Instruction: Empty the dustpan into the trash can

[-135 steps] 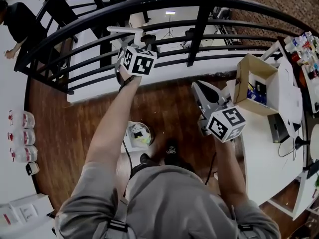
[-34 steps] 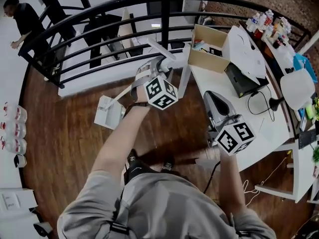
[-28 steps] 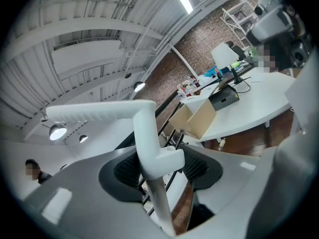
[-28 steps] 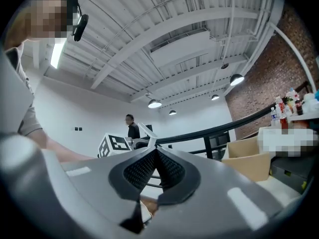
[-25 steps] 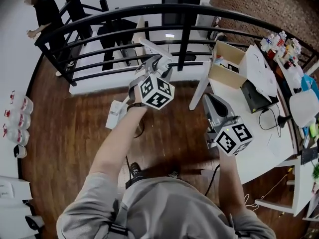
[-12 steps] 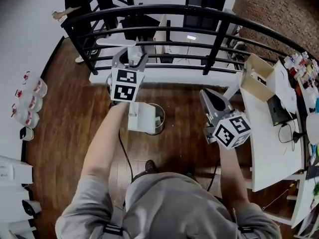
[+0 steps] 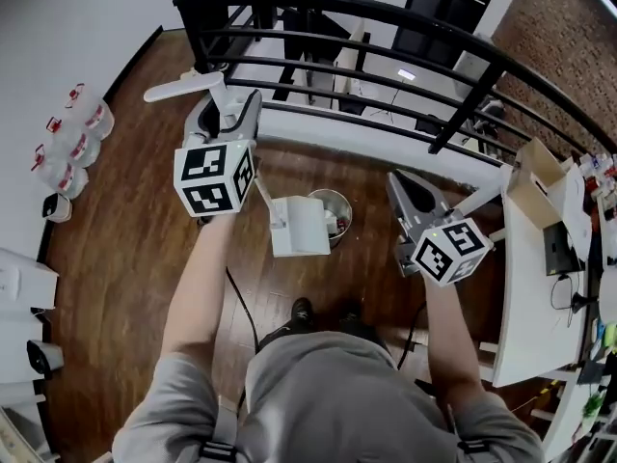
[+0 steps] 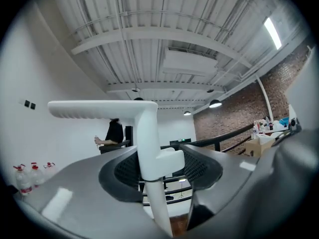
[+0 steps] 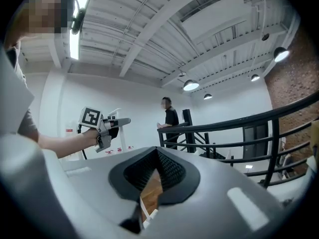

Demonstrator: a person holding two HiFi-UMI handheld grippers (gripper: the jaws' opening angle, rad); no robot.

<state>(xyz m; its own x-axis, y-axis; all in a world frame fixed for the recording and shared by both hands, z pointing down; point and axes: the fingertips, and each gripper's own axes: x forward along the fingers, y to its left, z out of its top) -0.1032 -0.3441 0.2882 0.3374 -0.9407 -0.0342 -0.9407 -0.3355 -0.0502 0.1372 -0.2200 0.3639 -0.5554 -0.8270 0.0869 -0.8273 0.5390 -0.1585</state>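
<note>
**Dustpan hangs over the can**

Our left gripper (image 7: 231,112) has its ribbed black fingers (image 8: 119,171) clamped on the white plastic dustpan (image 7: 301,227) stem. Only the head view shows the square pan overlapping the round metal trash can (image 7: 339,199). The right gripper (image 7: 403,189) has its fingers together, empty. Moments earlier the pan hung over bare floor.

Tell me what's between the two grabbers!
In the head view, the white dustpan and the round metal trash can, partly covered by it, sit between the left gripper and the right gripper.
</note>
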